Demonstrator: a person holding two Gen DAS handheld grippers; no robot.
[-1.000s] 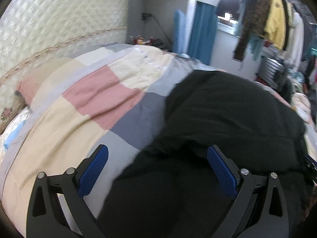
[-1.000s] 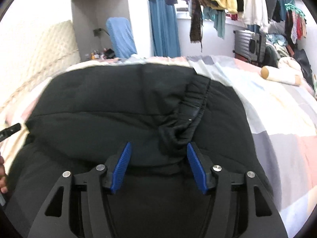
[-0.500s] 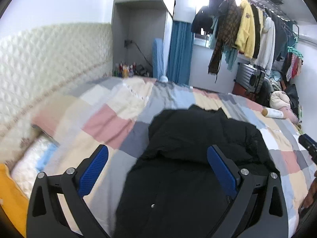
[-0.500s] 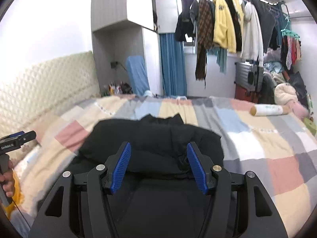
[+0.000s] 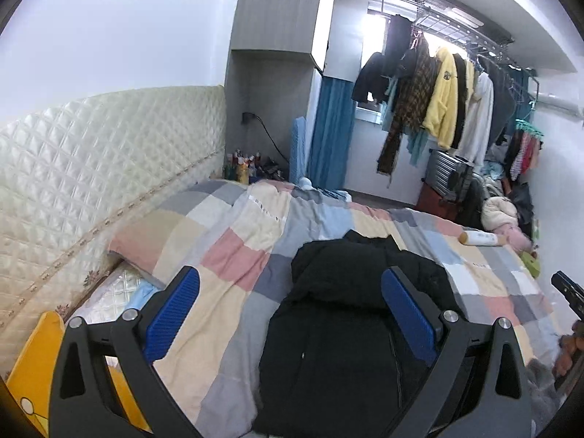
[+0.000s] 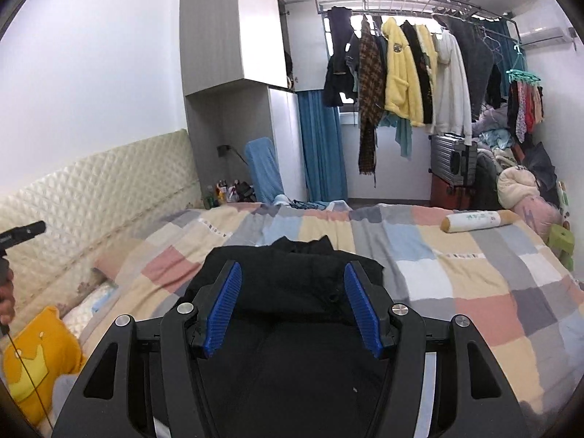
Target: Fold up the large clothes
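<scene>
Right wrist view: the black jacket [image 6: 292, 284] is seen lying on the bed [image 6: 474, 292] at lower centre, its long axis running away from the right tool [image 6: 292, 310], whose jaws stand part-open and empty. The left tool [image 5: 288, 314], wide and empty, is held above the jacket's left edge.

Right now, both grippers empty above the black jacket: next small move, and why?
Probably bring both down to the black jacket's near portion. It lies on the patchwork quilt with its far part already folded over; left gripper and right gripper are open, holding nothing, well above it.
</scene>
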